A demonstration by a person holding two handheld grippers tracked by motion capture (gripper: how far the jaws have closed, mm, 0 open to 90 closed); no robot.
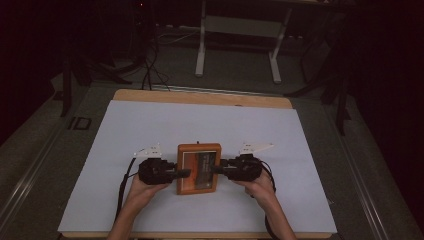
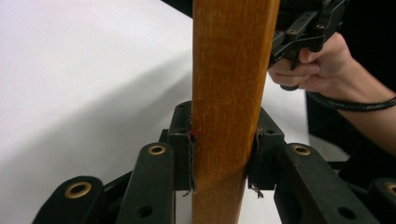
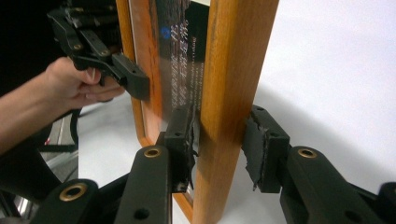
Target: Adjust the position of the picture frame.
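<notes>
your left gripper point(image 1: 184, 173) is clamped on the left rail of the wooden picture frame point(image 1: 198, 148), which sits mid-bench on the white sheet point(image 1: 150, 120). the frame looks stiff and fairly light, but its glazed front is likely fragile and slick, so hold the wood edges. your right gripper point(image 1: 218, 168) straddles the right rail, one pad on it, the other just off.

wooden picture frame point(image 1: 199, 168): 1 | hand-held grippers: 2 | white sheet point(image 1: 150, 125): 1
</notes>
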